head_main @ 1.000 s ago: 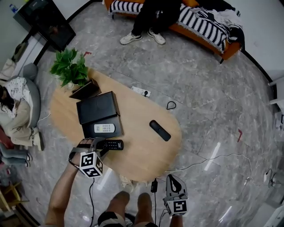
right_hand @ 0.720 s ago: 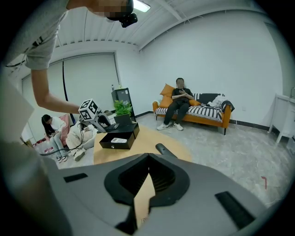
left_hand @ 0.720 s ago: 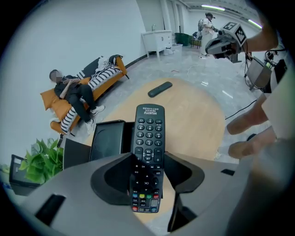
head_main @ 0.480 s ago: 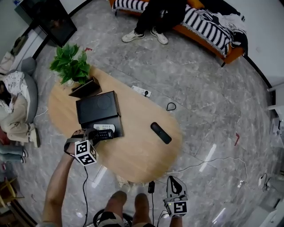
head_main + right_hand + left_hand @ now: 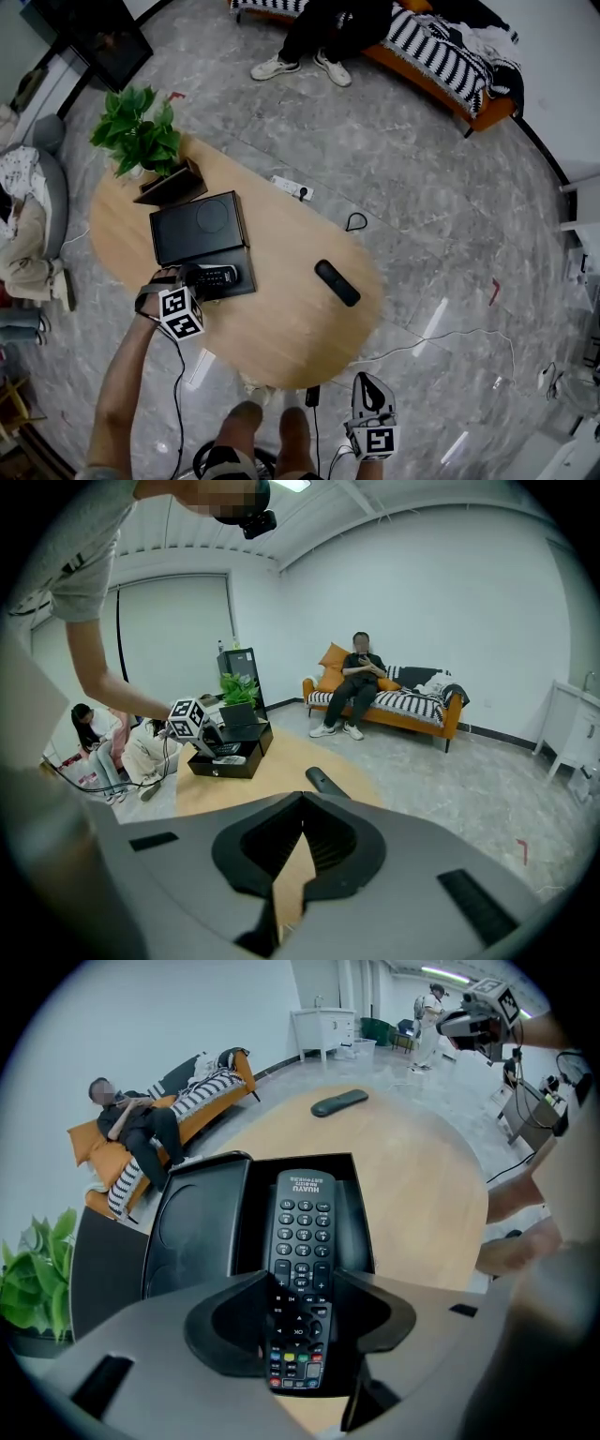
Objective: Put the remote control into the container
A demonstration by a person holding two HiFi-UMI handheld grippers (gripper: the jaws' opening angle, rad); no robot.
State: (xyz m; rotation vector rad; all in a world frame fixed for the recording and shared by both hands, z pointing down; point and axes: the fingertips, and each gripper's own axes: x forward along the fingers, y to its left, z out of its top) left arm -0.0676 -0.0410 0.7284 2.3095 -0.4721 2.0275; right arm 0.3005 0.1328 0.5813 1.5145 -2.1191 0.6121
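1. Grey marbled floor surrounds an oval wooden table (image 5: pixel 291 319). On it a black container (image 5: pixel 242 267) is set with its lid folded back, near a potted plant (image 5: pixel 141 141).
2. The remote control (image 5: pixel 302 1222) is gripped across its lower half by the left gripper (image 5: pixel 302 1279). The jaws are set wide and closed on its two long edges, with the buttons facing the camera.
3. The remote control is held over the open tray of the container; whether it already touches the bottom cannot be told.
4. The right gripper (image 5: pixel 298 803) is held off the table, over the floor, with its jaws pressed together and nothing between them.
5. A second, dark remote (image 5: pixel 337 282) is left on the table, well apart from the container.
6. The step in hand is judged to be the lowering and release. The remote control should be kept parallel to the tray's walls and centred between them, so that neither end catches a rim.
7. It should be brought down until it lies flat before the jaws are opened, since a release from height risks a bounce or a tilt against a wall.
8. The jaws should then be spread only as far as the tray allows and lifted straight up, so that the remote control is not dragged out.
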